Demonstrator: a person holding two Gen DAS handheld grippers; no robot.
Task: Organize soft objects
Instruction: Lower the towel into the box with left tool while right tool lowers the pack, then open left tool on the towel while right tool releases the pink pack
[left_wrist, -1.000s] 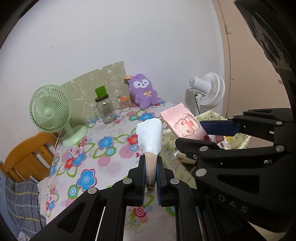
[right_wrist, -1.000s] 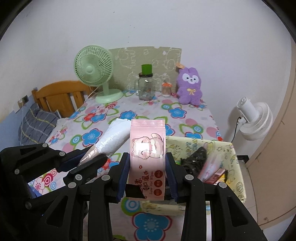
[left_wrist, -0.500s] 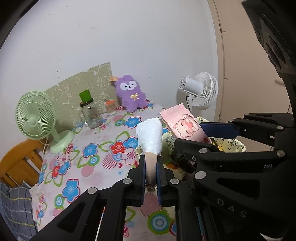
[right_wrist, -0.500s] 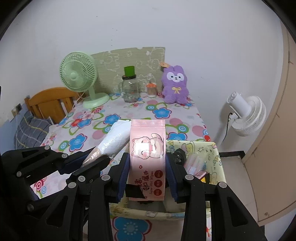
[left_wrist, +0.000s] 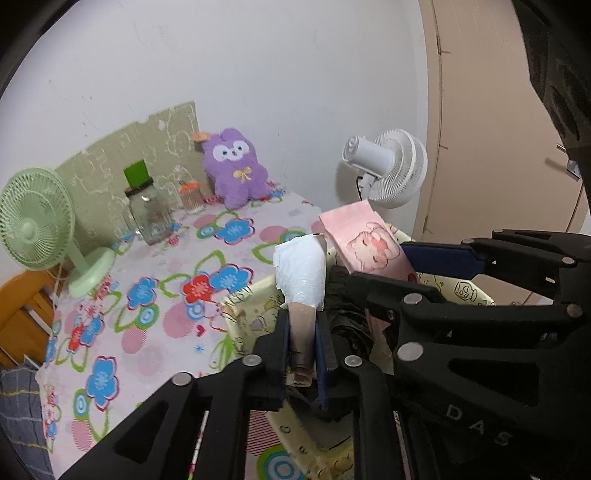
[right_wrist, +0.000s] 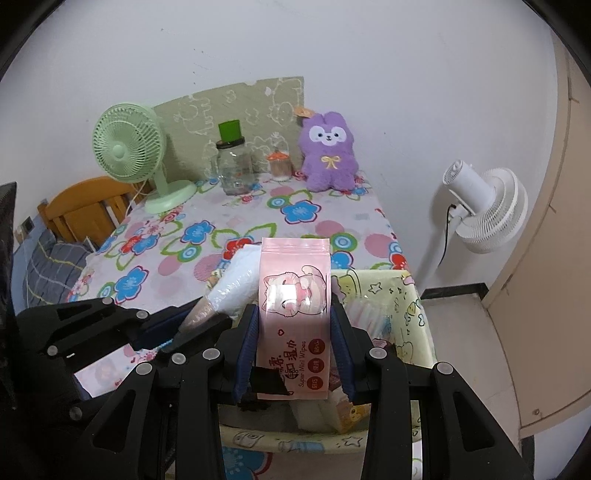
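Right wrist view: the right tongs (right_wrist: 293, 332) clamp a pink wipes pack (right_wrist: 293, 295) upright above the yellow fabric bin (right_wrist: 413, 295) (cartoon-printed); beside them, the left tongs (left_wrist: 302, 332) pinch a plastic-wrapped white bundle (left_wrist: 301, 273) above the floral desk (left_wrist: 147, 295).

My right gripper (right_wrist: 293, 332) and the wipes pack (right_wrist: 293, 317) hide most of the yellow bin's (right_wrist: 413, 314) contents. Dark item (left_wrist: 343, 317) inside: can't identify. Small jar's (right_wrist: 279, 162) contents unresolvable.

Pink wipes pack (right_wrist: 293, 291), purple plush (right_wrist: 328, 151), floral tablecloth (right_wrist: 229, 236)
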